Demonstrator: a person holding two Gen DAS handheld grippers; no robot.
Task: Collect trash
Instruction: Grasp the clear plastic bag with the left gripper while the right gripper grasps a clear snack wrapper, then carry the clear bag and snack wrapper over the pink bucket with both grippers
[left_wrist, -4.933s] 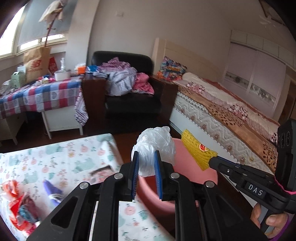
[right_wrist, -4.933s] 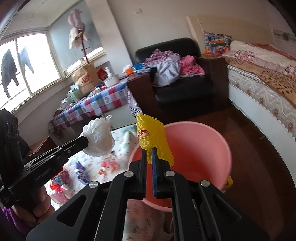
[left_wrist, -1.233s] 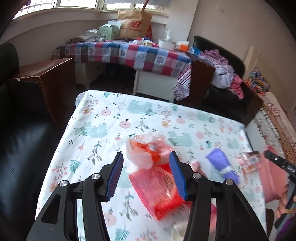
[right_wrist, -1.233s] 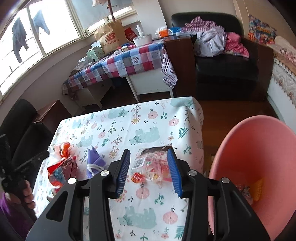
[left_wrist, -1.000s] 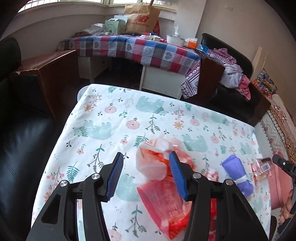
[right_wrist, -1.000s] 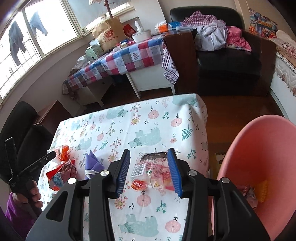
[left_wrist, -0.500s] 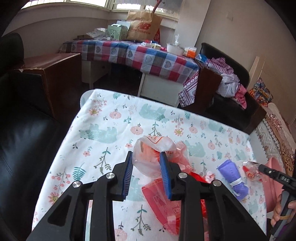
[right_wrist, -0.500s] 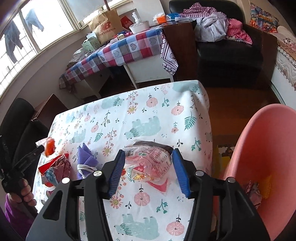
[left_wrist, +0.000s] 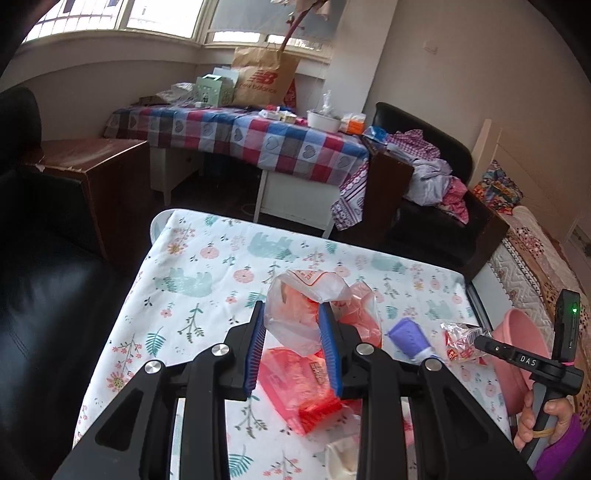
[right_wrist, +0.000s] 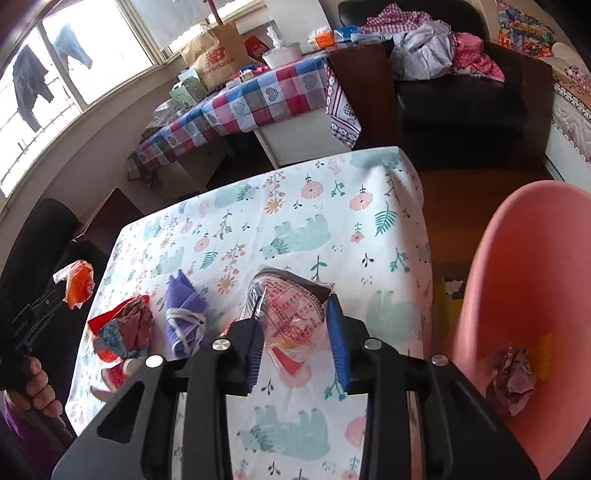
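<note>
My left gripper (left_wrist: 293, 347) is shut on a clear plastic bag with orange contents (left_wrist: 303, 306) and holds it above the floral table (left_wrist: 192, 280). The right wrist view shows the same bag (right_wrist: 79, 282) hanging off the table's left edge. My right gripper (right_wrist: 295, 350) has its jaws closing, and both pads press a crinkled clear snack wrapper (right_wrist: 291, 314) that rests on the cloth. A pink bucket (right_wrist: 535, 295) stands right of the table, with a crumpled wrapper and a yellow net inside. A red wrapper (left_wrist: 295, 380) and a purple bundle tied with string (right_wrist: 184, 317) lie on the table.
A black chair (left_wrist: 44, 295) stands left of the table. Behind are a plaid-covered table (left_wrist: 258, 136) with a paper bag, an armchair piled with clothes (right_wrist: 443, 55), and a bed (left_wrist: 535, 251) at the right. A white tissue (left_wrist: 340, 454) lies near the front edge.
My left gripper closed on the orange bag and lifted it off the table. My right gripper's jaws widened, then narrowed onto the snack wrapper, which bunched up.
</note>
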